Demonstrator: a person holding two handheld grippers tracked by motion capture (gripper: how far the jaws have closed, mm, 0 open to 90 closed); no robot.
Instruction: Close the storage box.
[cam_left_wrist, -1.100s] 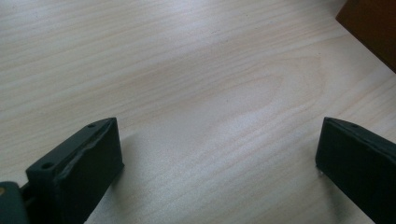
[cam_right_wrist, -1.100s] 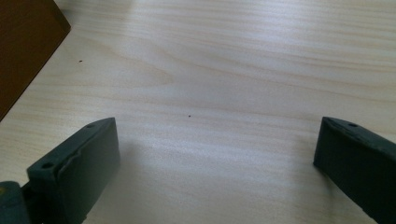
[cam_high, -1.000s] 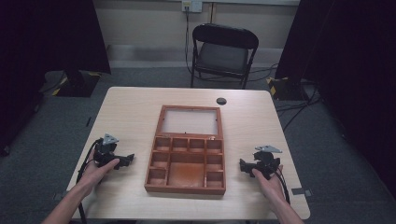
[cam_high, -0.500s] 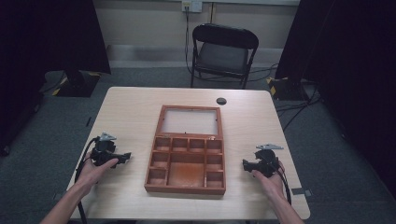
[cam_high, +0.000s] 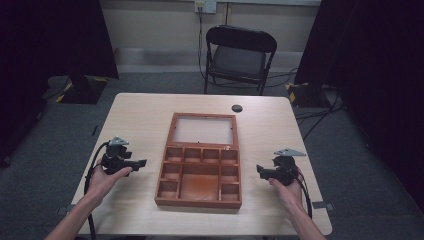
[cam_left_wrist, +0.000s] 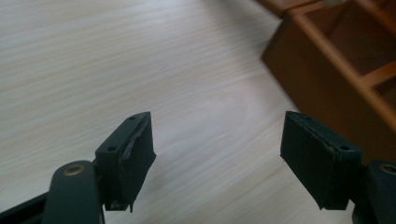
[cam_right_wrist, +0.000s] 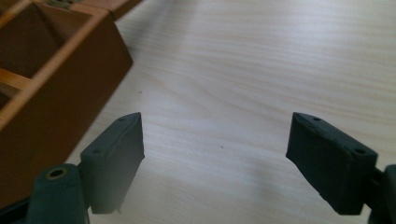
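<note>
the open reddish-brown wooden compartment box (cam_high: 199, 172) lies at the middle of the pale wood-grain table (cam_high: 145, 115), its glazed lid (cam_high: 202, 130) folded flat away from the person. its long axis runs from the near edge toward the black folding chair (cam_high: 240, 57).

the left gripper (cam_high: 141, 163) sits to the box's left, jaws pointing at its side wall. the right gripper (cam_high: 260, 170) sits to its right, likewise pointing inward. both stand near the box without touching it, at about the same remove; neither hand is clearly nearer.

both sets of jaws have just been closing, with only bare table between them. they are parted and hold nothing.

the left gripper view shows the box's near corner (cam_left_wrist: 327, 84) beyond and to the right of the jaws. the right gripper view shows its wall (cam_right_wrist: 70, 93) to the left. the high view adds the small black round disc (cam_high: 237, 108) beyond the lid.
</note>
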